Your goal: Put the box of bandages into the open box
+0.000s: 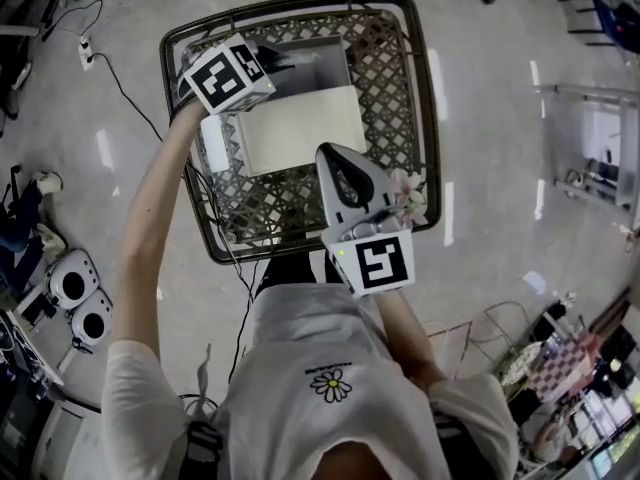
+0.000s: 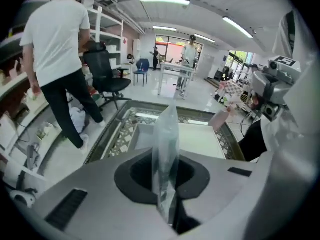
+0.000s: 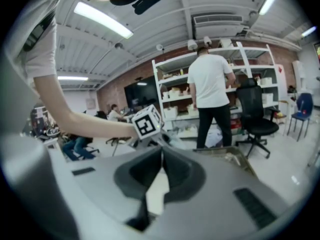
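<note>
Over the wire basket (image 1: 428, 88): left gripper (image 2: 169, 184) is clenching a clear plastic packet (image 2: 166, 129) upright, open box (image 2: 200, 139) lying just ahead, below; right gripper (image 3: 161, 156), clamped empty, is hanging farther back.

Left gripper (image 1: 268, 66) hangs over the open box (image 1: 300, 128) inside a wire basket (image 1: 397, 78), right gripper (image 1: 333, 158) near its rim

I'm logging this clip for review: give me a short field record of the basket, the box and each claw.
basket: wire mesh, on the floor
contents: open white box
left claw: shut on a clear plastic bag, above the basket
right claw: shut, nothing between its jaws
background: person in a white shirt by shelves
</note>
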The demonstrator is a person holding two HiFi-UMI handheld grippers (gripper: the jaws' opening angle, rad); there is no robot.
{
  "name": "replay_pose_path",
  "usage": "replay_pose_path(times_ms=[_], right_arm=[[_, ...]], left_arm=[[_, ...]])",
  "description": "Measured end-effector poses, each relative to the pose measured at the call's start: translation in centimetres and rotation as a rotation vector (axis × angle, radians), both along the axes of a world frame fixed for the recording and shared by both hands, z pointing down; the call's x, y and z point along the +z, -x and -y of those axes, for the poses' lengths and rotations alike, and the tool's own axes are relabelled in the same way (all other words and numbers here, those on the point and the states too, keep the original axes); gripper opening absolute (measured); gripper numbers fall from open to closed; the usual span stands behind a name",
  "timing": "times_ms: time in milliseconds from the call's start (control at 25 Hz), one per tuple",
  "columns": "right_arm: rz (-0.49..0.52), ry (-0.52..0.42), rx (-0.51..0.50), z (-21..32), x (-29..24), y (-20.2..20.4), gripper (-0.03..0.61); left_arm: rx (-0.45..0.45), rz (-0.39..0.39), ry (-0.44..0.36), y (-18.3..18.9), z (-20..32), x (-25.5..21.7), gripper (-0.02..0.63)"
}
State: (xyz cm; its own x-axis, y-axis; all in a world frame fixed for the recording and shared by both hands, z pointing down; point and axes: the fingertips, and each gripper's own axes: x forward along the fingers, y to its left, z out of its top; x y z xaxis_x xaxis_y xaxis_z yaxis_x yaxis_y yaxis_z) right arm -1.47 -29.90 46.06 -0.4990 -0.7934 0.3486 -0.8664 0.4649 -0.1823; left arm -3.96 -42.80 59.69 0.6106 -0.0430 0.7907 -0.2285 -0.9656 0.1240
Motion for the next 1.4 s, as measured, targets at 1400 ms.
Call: replay_pose_path(times_ms=[1400], right_arm=[[-0.047,0.069,-0.044,-1.1,5.4,1.0,0.031]], left_arm=[[0.363,0.245,0.116,-0.5,-0.4,9.8,0.276]])
